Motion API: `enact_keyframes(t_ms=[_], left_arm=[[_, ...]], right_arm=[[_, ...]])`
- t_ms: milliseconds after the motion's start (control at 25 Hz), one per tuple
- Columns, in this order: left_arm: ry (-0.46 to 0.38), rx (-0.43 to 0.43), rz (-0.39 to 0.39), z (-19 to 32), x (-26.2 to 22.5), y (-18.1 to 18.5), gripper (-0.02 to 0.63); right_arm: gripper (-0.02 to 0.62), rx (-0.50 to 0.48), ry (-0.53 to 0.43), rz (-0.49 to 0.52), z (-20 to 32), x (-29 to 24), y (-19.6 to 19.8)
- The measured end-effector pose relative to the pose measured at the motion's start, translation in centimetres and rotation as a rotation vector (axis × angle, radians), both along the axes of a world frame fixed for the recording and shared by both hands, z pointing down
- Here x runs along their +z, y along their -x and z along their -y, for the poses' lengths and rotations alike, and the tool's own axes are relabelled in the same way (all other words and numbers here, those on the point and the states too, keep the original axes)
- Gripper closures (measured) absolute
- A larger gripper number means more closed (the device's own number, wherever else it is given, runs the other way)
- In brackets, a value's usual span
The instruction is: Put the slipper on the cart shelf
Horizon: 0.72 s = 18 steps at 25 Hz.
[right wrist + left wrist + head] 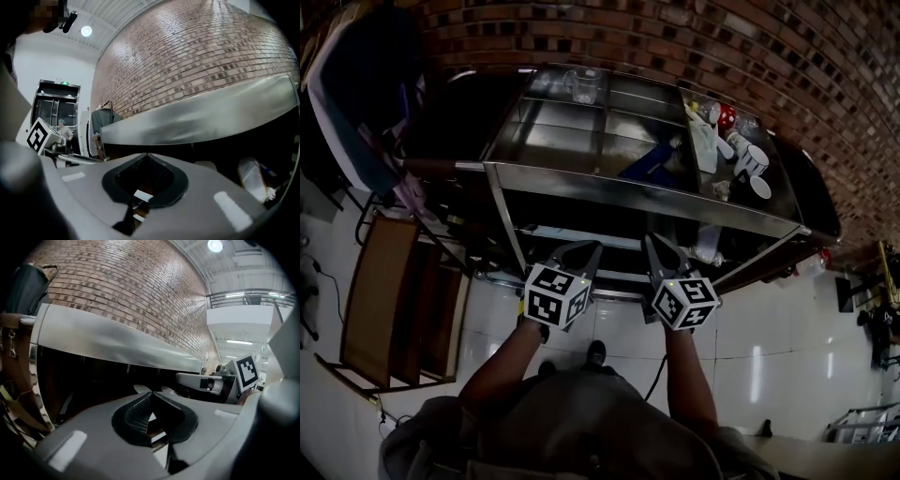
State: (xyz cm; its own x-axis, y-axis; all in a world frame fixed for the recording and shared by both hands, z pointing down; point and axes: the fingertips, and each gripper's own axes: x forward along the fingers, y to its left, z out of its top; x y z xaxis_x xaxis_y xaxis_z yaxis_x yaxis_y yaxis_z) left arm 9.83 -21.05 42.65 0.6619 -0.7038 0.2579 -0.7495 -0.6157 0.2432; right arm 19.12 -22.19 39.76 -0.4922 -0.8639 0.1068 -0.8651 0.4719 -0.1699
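A steel cart [628, 192] stands against the brick wall. On its top tray lies a blue object [649, 161] that looks like a slipper. My left gripper [581, 249] and right gripper [656, 240] are side by side, below the cart's front rim, pointing into the dark lower shelf. In the left gripper view the left gripper [151, 393] has its jaws together with nothing between them. The right gripper [146, 154] is shut too and holds nothing. Pale rounded shapes [140, 389] lie deep in the shelf beyond the tips; I cannot tell what they are.
A glass cup [584, 84] and white mugs [748, 159] sit on the top tray. A wooden rack [384, 300] stands left of the cart, with dark clothing [366, 84] above it. A plastic bag [255, 180] lies in the lower shelf at the right. The floor [769, 347] is white tile.
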Motion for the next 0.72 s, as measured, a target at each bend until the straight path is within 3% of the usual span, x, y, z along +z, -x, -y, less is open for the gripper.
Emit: enact_keyframes(t_ms=[360,720], left_arm=[[-0.039,-0.004,-0.021,-0.9,-2.2,1.5,0.598],[-0.039,-0.001,-0.014,-1.0,-2.4,2.3,0.598]], right_arm=[[0.595,-0.089,-0.018,0.015,-1.5,-2.2,3.8],[0.595,-0.115,-0.022,0.026,-2.0,-2.8,4.8]])
